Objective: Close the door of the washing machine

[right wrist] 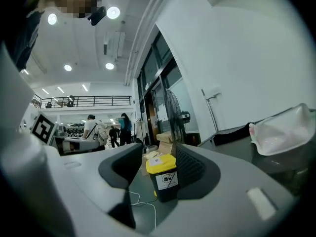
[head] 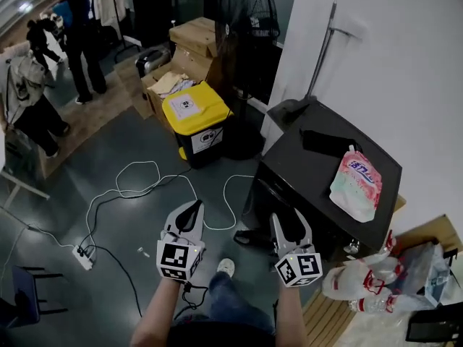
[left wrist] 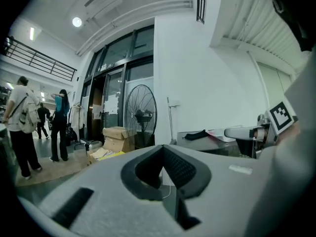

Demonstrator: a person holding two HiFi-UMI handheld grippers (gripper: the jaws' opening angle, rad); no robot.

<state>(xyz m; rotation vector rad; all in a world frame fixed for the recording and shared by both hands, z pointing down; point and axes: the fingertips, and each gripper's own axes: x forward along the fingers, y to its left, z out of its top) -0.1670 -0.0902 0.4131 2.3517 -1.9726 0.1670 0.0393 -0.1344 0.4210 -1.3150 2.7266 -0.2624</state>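
The washing machine (head: 318, 176) is a black box against the white wall at the right, with a dark cloth (head: 324, 142) and a pink-and-white pouch (head: 356, 183) on its top. Its front face is in shadow. A dark part (head: 251, 237) juts out low at its front; I cannot tell whether that is the door. My right gripper (head: 289, 224) hangs open just before that front, with nothing between its fingers. My left gripper (head: 193, 210) is shut and empty over the floor to the left. In the right gripper view, my right gripper (right wrist: 158, 154) frames the yellow bin.
A yellow-lidded black bin (head: 197, 121) stands left of the machine, with a tall fan (head: 246, 20) and cardboard boxes (head: 189, 45) behind it. White cables (head: 145, 186) and a power strip (head: 82, 255) lie on the floor. People stand at the far left. Bags (head: 376, 280) sit at the right.
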